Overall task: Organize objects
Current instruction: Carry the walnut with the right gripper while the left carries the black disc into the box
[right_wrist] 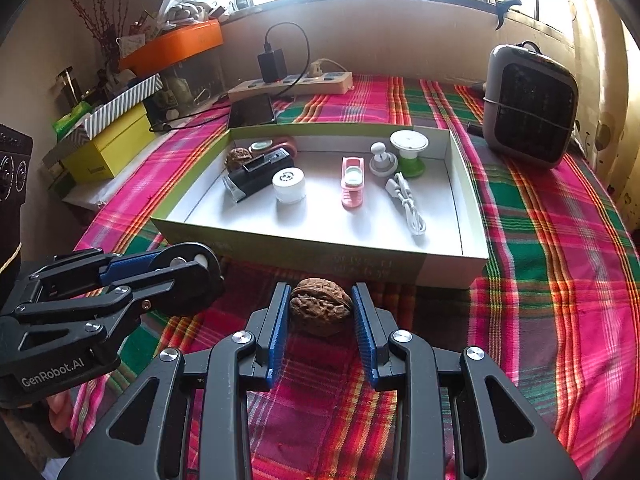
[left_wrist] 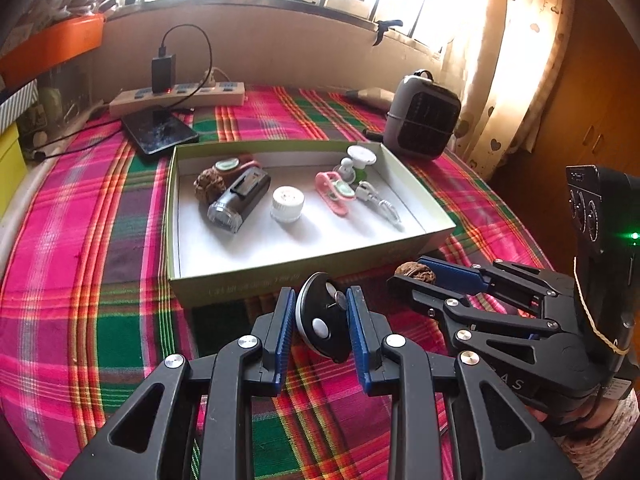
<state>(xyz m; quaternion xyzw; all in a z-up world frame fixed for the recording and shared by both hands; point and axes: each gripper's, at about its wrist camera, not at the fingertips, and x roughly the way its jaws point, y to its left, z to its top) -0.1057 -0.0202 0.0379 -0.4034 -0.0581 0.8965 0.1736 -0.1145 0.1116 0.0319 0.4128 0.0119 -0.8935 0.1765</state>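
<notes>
Right wrist view, left tool [right_wrist: 192,268] marked "GenRobot.AI", gripping black disc [right_wrist: 188,280]

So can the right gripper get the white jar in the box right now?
Probably not yet. The right gripper is shut on a walnut, so its jaws are full. The white jar stands uncovered in the open box, so the way is free once the walnut is dropped.
</notes>
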